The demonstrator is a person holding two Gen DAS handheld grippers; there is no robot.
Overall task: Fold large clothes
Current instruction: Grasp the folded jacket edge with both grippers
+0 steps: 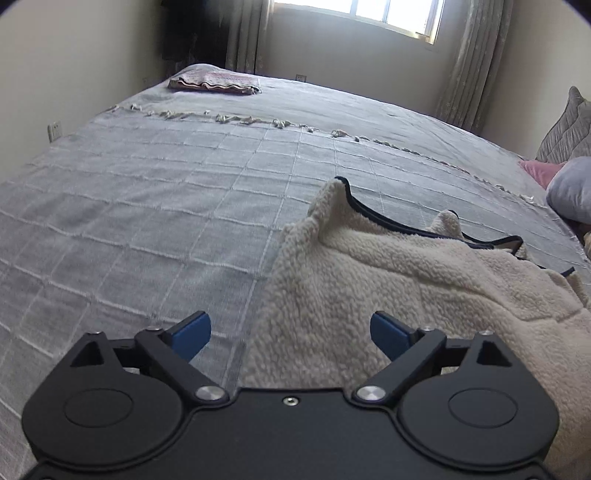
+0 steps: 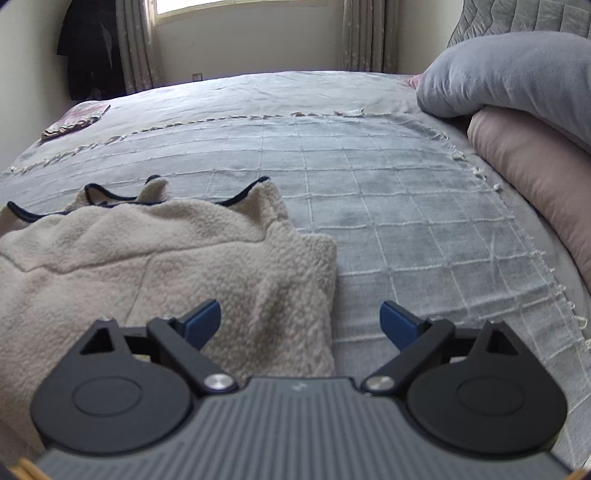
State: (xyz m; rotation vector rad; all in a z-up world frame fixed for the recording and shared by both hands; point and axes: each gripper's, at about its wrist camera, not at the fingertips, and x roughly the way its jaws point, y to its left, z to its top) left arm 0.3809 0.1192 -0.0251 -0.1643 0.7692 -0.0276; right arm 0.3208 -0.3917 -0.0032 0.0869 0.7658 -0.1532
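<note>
A cream fleece garment (image 1: pixel 406 280) with dark navy trim lies crumpled on the grey checked bedspread (image 1: pixel 147 206). In the left wrist view its left edge lies between the blue pads of my left gripper (image 1: pixel 290 332), which is open and holds nothing. The garment also shows in the right wrist view (image 2: pixel 166 266), with its right edge between the pads of my right gripper (image 2: pixel 301 323), which is open and empty. Both grippers hover just above the near side of the garment.
A folded pinkish cloth (image 1: pixel 214 82) lies at the far corner of the bed; it also shows in the right wrist view (image 2: pixel 75 120). Grey and pink pillows (image 2: pixel 517 110) are stacked on the right. Walls, curtains and a window (image 1: pixel 391 14) stand beyond the bed.
</note>
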